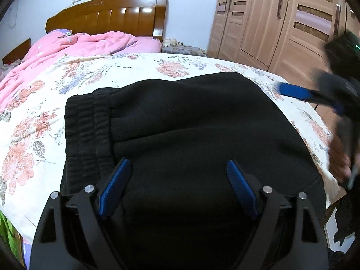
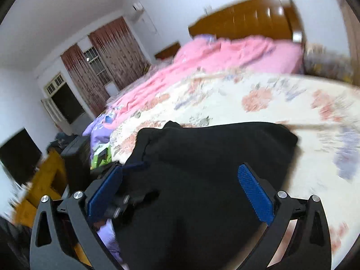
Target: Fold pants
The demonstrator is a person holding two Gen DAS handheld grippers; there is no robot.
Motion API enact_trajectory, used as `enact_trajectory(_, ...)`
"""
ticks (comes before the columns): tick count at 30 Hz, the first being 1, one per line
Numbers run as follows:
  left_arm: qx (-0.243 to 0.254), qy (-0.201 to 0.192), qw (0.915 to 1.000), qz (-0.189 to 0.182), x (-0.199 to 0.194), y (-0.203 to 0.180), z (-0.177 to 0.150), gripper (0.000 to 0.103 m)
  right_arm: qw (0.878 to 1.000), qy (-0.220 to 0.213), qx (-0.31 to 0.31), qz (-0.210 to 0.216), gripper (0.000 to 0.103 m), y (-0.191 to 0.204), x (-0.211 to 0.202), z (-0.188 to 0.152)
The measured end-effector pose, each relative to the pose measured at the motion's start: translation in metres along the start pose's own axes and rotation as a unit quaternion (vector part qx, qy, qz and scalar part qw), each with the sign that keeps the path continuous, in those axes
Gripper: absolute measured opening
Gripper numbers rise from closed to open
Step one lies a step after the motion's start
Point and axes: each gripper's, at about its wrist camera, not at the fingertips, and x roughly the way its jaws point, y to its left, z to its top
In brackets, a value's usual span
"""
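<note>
The black pants (image 1: pixel 180 121) lie folded in a compact pile on the floral bed sheet (image 1: pixel 45 117), waistband (image 1: pixel 87 126) at the left. My left gripper (image 1: pixel 178 168) is open just above the near part of the pile, holding nothing. My right gripper (image 2: pixel 180 173) is open over the pants (image 2: pixel 213 157) in the right wrist view, which is blurred. The right gripper also shows in the left wrist view (image 1: pixel 299 94) at the right, blurred, above the sheet beside the pants.
A pink quilt (image 1: pixel 67 47) is heaped at the far left by the wooden headboard (image 1: pixel 108 13). A wooden wardrobe (image 1: pixel 281 18) stands at the right. The bed edge (image 1: pixel 333 193) runs close on the right. A yellow stool (image 2: pixel 45 180) and dark items stand left of the bed.
</note>
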Motion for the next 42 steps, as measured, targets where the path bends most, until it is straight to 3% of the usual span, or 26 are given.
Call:
enact_trajectory(1,-0.001,0.0,1.0,-0.003,0.0,0.001,0.0,0.086,1.0,0.018,0.009,0.008,0.098,-0.008,0.012,0.004)
enact_trajectory(2,-0.001,0.0,1.0,-0.005,0.0,0.001,0.0,0.086,0.999,0.027,0.008,-0.04,0.095,-0.018,0.025,0.005)
enact_trajectory(3,0.0,0.0,1.0,-0.008,0.0,0.002,0.0,0.086,0.994,0.036,0.008,-0.106,0.085,-0.029,0.034,0.003)
enact_trajectory(4,-0.001,0.0,0.9999,-0.01,0.0,0.002,0.0,0.086,0.992,0.036,0.02,-0.119,0.081,-0.035,0.036,0.0)
enact_trajectory(7,0.003,-0.008,0.9999,-0.01,-0.001,0.003,-0.002,0.086,0.995,-0.018,0.074,-0.069,0.086,-0.042,0.018,0.0)
enact_trajectory(10,0.006,-0.014,0.9999,-0.007,0.0,0.001,-0.004,0.087,0.996,-0.041,0.047,-0.066,0.099,-0.025,0.015,0.016)
enact_trajectory(12,0.006,-0.014,0.9999,-0.007,-0.001,0.002,-0.004,0.087,0.997,-0.029,0.036,-0.066,0.099,-0.026,0.026,0.024)
enact_trajectory(14,0.007,-0.013,0.9999,-0.008,0.0,0.002,-0.004,0.087,0.991,0.02,0.045,-0.124,0.099,-0.051,0.048,0.037)
enact_trajectory(15,0.007,-0.013,0.9999,-0.008,0.0,0.002,-0.004,0.087,0.989,0.023,0.057,-0.134,0.097,-0.063,0.052,0.039)
enact_trajectory(17,0.008,-0.013,0.9999,-0.007,0.0,0.001,-0.004,0.087,0.99,-0.002,0.088,-0.107,0.097,-0.073,0.041,0.047)
enact_trajectory(20,0.008,-0.013,0.9999,-0.007,0.0,0.001,-0.004,0.087,0.986,-0.049,0.087,-0.131,0.099,-0.064,0.014,0.06)
enact_trajectory(22,0.008,-0.013,0.9999,-0.006,0.001,0.0,-0.004,0.087,0.989,-0.06,0.101,-0.09,0.099,-0.062,0.003,0.066)
enact_trajectory(24,0.008,-0.013,0.9999,-0.006,0.001,0.0,-0.004,0.087,0.992,-0.029,0.119,-0.038,0.099,-0.061,0.009,0.066)
enact_trajectory(26,0.008,-0.013,0.9999,-0.005,0.001,0.0,-0.004,0.087,0.993,0.029,0.111,-0.022,0.099,-0.061,0.026,0.058)
enact_trajectory(27,0.009,-0.012,0.9999,-0.004,0.001,0.0,-0.004,0.087,0.992,0.064,0.105,-0.025,0.099,-0.061,0.035,0.052)
enact_trajectory(28,0.01,-0.01,0.9999,-0.004,0.002,0.0,-0.003,0.087,0.989,0.089,0.087,-0.08,0.097,-0.066,0.048,0.049)
enact_trajectory(29,0.011,-0.008,0.9999,-0.004,0.002,0.0,-0.003,0.087,0.985,0.093,0.074,-0.125,0.096,-0.072,0.054,0.05)
enact_trajectory(31,0.013,-0.004,0.9999,-0.004,0.002,0.0,-0.002,0.087,0.987,0.066,0.104,-0.101,0.096,-0.078,0.046,0.06)
enact_trajectory(34,0.015,-0.003,0.9999,-0.004,0.003,0.0,-0.001,0.087,0.987,0.028,0.11,-0.118,0.099,-0.067,0.025,0.073)
enact_trajectory(35,0.016,-0.003,0.9999,-0.003,0.003,0.0,-0.001,0.087,0.989,0.027,0.108,-0.093,0.099,-0.06,0.022,0.074)
enact_trajectory(37,0.017,-0.001,0.9999,-0.003,0.004,0.0,-0.001,0.087,0.992,0.053,0.103,-0.043,0.099,-0.051,0.032,0.07)
enact_trajectory(39,0.018,0.001,0.9998,-0.003,0.004,0.0,-0.001,0.087,0.99,0.097,0.091,-0.034,0.099,-0.044,0.049,0.06)
enact_trajectory(41,0.021,0.006,0.9998,-0.003,0.004,-0.001,0.0,0.087,0.984,0.107,0.068,-0.125,0.099,-0.054,0.066,0.053)
enact_trajectory(42,0.022,0.009,0.9997,-0.003,0.004,-0.002,0.001,0.087,0.984,0.104,0.076,-0.126,0.099,-0.062,0.069,0.052)
